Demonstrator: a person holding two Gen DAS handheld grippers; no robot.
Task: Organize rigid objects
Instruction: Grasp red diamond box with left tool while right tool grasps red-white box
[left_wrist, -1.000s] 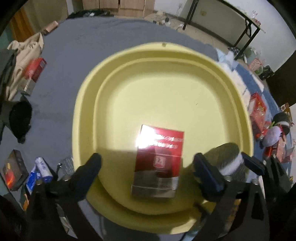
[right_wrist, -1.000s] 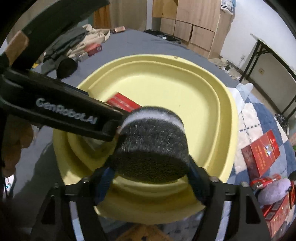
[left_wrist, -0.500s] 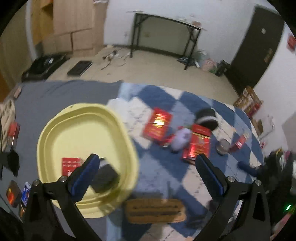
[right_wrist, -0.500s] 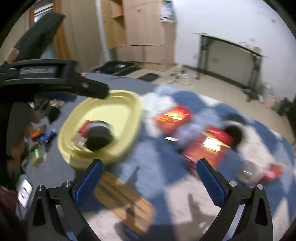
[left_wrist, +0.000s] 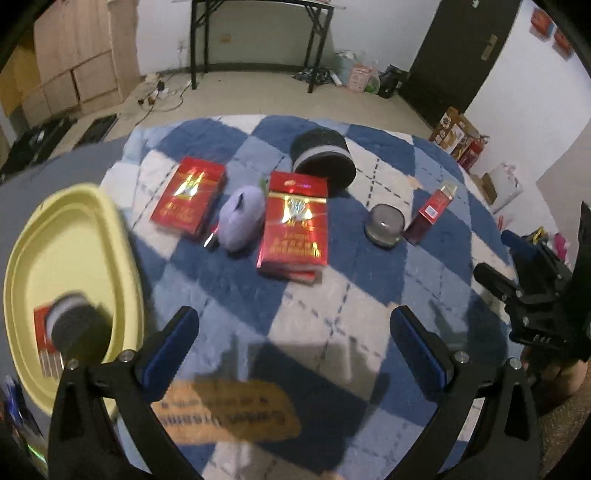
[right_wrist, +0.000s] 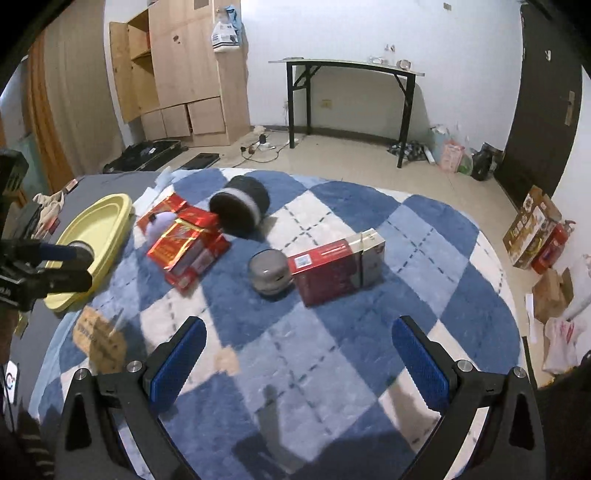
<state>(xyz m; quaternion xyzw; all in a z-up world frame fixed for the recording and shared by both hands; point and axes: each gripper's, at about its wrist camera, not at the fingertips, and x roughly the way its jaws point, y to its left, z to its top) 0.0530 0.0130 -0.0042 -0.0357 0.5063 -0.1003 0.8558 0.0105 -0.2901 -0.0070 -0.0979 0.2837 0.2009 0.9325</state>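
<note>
Two downward wrist views, shared rug (left_wrist: 332, 295)

both the left gripper (left_wrist: 293, 341) and right gripper (right_wrist: 297, 349) gape wide, holding nothing.

We are seeing a fuzzy checked rug (left_wrist: 332, 295), glossy foil-printed red boxes (left_wrist: 293, 225), a smooth matt yellow plastic tray (left_wrist: 74, 236), and a wooden cabinet (right_wrist: 184, 66).

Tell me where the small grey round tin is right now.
The small grey round tin sits on the blue-and-white checked rug, mid-frame in the right wrist view, just left of the red-and-white carton lying on its side.
</note>
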